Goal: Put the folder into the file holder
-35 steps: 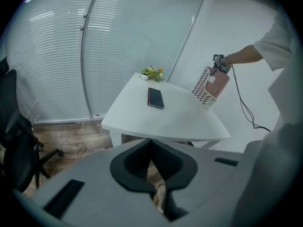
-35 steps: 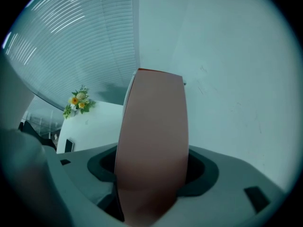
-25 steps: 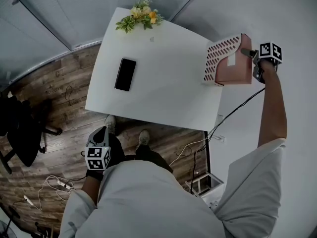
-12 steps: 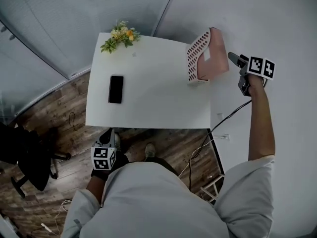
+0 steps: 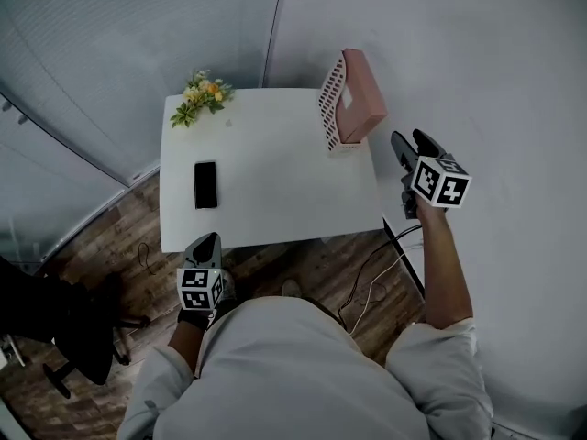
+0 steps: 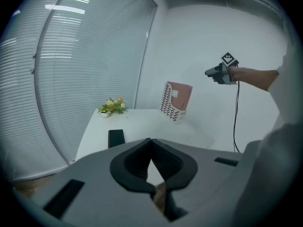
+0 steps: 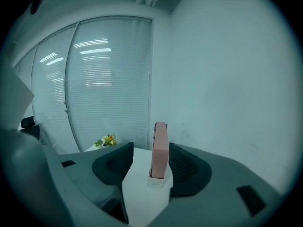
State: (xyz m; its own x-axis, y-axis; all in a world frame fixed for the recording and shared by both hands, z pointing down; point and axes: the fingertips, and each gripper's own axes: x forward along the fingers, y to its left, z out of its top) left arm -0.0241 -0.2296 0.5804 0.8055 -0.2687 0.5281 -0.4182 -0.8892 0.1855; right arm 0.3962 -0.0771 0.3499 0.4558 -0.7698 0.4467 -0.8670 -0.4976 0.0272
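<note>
The folder [image 5: 359,99] is a flat, matte pink slab. It stands on edge inside the file holder [image 5: 331,108] at the upper right corner of the table [image 5: 275,181], close against the plain pale wall. The holder is white plastic; its sloped side wall is pierced with rows of short slanted slots, and a low lip closes its front. In the left gripper view a small white rectangular label shows on the pink face, but no writing on it can be read.

The table top is smooth, white and rectangular with rounded corners. A slim black phone [image 5: 205,184] lies flat at its left side, its glossy face blank. At the top left corner sits a small bunch of flowers [image 5: 200,96], green leaves with yellow and orange heads.

The right gripper [image 5: 412,142], grey with dark ribbed pads, is held in the air at the right of the frame, off the table edge and apart from the holder. Its jaws are closing with a clear gap between them and nothing in that gap. Its cube [image 5: 441,181] carries black-and-white square markers and no words.

The left gripper [image 6: 150,142] hangs low at the table's near edge, its jaws pressed together at the tips and empty. Wood-grain flooring [image 5: 119,246] shows at the lower left.
</note>
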